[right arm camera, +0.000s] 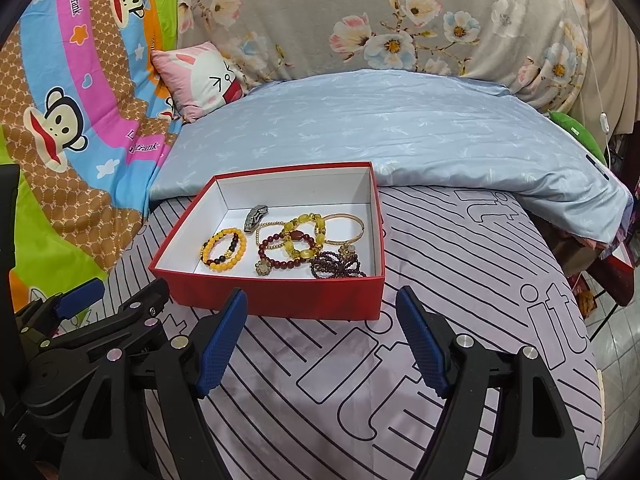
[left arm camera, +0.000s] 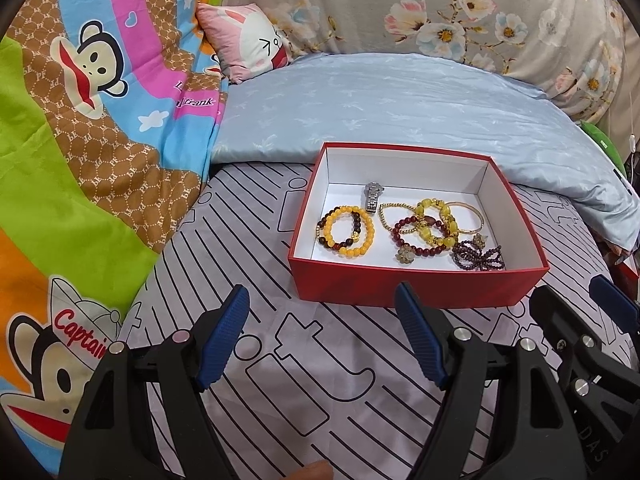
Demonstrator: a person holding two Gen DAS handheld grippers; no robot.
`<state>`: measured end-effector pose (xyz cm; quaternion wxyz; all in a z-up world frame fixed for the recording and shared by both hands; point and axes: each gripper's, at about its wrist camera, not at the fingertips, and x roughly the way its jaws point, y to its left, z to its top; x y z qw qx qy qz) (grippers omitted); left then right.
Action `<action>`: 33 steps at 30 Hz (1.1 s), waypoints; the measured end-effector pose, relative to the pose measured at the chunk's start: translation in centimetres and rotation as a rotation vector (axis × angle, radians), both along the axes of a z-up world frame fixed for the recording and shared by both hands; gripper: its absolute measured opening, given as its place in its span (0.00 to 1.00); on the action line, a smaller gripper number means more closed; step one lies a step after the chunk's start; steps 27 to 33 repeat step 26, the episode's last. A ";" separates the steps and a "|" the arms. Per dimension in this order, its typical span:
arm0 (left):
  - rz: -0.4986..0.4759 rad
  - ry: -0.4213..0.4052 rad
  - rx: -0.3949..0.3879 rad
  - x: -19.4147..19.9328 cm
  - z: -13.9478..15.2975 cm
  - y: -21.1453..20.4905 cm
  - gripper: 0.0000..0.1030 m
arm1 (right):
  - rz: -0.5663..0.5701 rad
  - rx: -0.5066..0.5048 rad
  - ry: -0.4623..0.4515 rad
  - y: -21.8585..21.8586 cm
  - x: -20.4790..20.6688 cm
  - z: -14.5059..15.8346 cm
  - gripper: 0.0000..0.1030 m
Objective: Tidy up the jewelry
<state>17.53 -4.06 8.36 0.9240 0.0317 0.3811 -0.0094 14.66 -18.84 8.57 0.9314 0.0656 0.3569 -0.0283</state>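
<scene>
My other gripper [left arm camera: 592, 312] gets chopped off by the frame edge, the watch [left arm camera: 373, 196] face is too tiny to read, and that bracelet pile [left arm camera: 436, 226] overlaps so strands hide each other

Monkey-print quilt [left arm camera: 80, 128] reads "Captain" and "frank"; striped sheet [right arm camera: 500, 300] repeats "it".

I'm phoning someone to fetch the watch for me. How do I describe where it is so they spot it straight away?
Look on the bed for the open red box with a white inside. Among the bracelets, the watch lies near the back wall, just behind the orange bead bracelet. It is the only silver metal piece; everything else is beads or gold.
</scene>
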 end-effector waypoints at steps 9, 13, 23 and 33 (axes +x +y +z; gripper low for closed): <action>0.001 -0.010 0.013 0.0 0.0 -0.2 0.69 | 0.001 -0.002 0.000 -0.2 -0.2 0.0 0.72; 0.009 -0.004 0.014 0.1 -0.2 -0.1 0.69 | 0.003 -0.006 0.002 -0.2 -0.3 -0.1 0.72; 0.015 0.010 -0.005 0.3 -0.4 0.2 0.69 | -0.004 -0.009 -0.001 -0.2 -0.1 -0.2 0.76; 0.013 0.017 -0.007 0.4 -0.5 0.2 0.69 | -0.004 -0.013 0.001 -0.2 -0.1 -0.2 0.76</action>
